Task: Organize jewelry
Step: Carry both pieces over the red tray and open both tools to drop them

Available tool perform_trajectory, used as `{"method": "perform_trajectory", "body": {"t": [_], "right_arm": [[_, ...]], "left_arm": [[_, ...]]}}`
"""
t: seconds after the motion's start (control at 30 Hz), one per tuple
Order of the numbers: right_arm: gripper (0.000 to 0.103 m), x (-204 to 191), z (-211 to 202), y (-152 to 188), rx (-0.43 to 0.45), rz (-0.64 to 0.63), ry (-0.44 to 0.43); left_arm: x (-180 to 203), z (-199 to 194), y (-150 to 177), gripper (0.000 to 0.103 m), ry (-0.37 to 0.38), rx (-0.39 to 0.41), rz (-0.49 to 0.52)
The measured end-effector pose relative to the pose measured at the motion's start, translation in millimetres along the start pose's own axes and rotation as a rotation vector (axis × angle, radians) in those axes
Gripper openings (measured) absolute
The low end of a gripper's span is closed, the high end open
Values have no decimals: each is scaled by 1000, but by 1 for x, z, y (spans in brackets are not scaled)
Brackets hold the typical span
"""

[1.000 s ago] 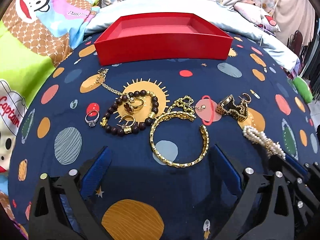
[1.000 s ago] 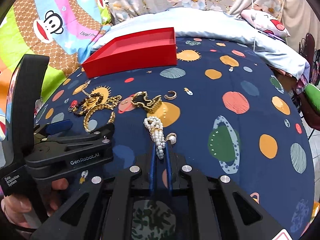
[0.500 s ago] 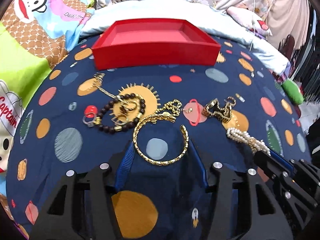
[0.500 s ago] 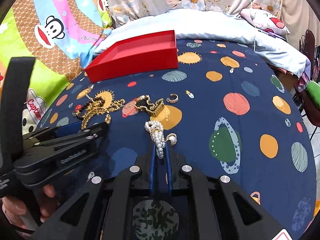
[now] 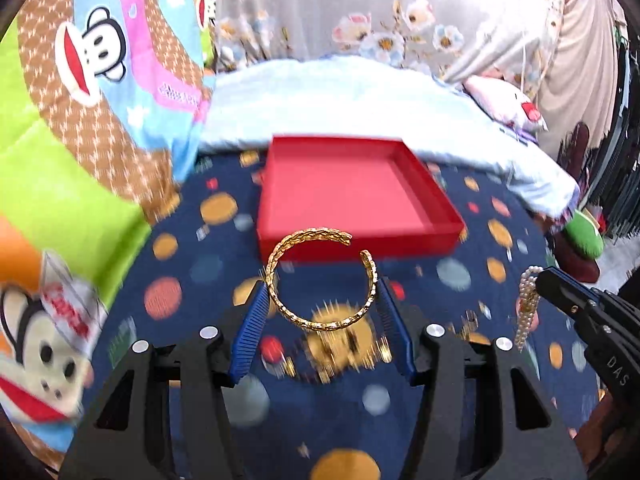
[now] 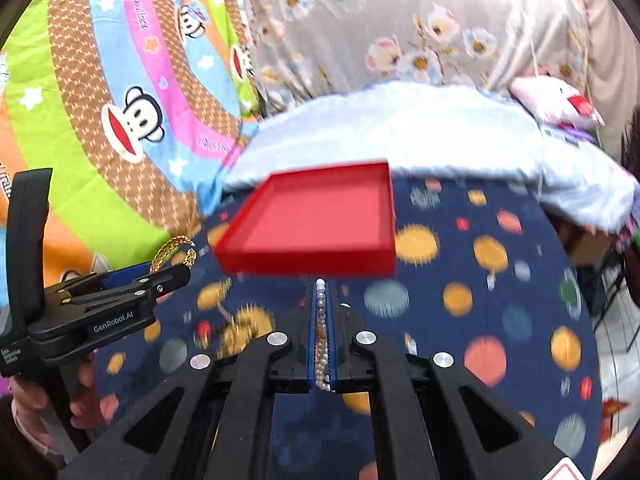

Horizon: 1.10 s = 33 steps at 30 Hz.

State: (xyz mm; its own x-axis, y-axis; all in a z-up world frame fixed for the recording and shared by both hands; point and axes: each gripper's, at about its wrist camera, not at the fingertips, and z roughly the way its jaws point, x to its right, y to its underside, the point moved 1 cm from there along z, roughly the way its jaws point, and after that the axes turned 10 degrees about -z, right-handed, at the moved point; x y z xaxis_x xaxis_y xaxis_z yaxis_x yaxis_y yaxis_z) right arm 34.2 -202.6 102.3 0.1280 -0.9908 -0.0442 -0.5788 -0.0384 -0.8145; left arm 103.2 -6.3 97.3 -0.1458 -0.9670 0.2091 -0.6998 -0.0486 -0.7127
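At lower left of the right wrist view, the left gripper (image 6: 182, 266) clamps the gold bangle (image 6: 170, 251). In its own view the blue fingers (image 5: 250, 320) press that open ring's sides at centre frame — just below the red tray (image 5: 360, 236). At centre of the right view, the right gripper (image 6: 322, 292) pinches the pearl bracelet (image 6: 321, 336) — fingers almost together — over the planet-print blanket (image 6: 480, 300).

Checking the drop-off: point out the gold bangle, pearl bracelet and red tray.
gold bangle (image 5: 320, 322): left wrist view, lower arc.
pearl bracelet (image 6: 321, 332): right wrist view, clamped strand.
red tray (image 5: 356, 249): left wrist view, front wall.
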Motion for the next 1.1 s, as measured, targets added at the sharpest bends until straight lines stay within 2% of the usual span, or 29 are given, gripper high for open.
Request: {"method": "perform_trajectory", "body": {"t": [0.13,0.4,0.47,0.57,0.73,0.87,0.9,0.97,1.0,1.03,1.07,1.1], "right_arm": [[4,6,22,-37,35,-19,-8],[4,43,117,-110,3,34,-34],[4,50,141,-123,-11,42,-46],[4,61,180,-136,-49,60,-65],[4,67,238,-140,-126,60,-67],[4,66,262,-138,-160,34,-43],[6,66,265,-137,-165,29,-39],[18,65,266,-136,-156,9,-8],[31,64,265,-136,-145,0,5],[37,65,263,-137,-133,-1,13],[37,65,258,-137,-116,2,18],[37,66,253,-136,-103,7,17]], "left_arm": [[-2,16,-39,53,-34,46,17],[4,93,-106,53,-77,39,40],[5,116,-120,53,-65,19,29],[8,148,-135,53,-69,-5,25],[8,193,-144,53,-105,-39,35],[9,221,-146,54,-133,-67,45],[8,227,-145,54,-139,-74,42],[6,234,-145,54,-138,-76,26],[5,234,-145,55,-141,-66,19],[5,234,-146,60,-146,-54,15],[4,233,-147,68,-154,-44,13],[4,229,-147,72,-161,-25,6]]}}
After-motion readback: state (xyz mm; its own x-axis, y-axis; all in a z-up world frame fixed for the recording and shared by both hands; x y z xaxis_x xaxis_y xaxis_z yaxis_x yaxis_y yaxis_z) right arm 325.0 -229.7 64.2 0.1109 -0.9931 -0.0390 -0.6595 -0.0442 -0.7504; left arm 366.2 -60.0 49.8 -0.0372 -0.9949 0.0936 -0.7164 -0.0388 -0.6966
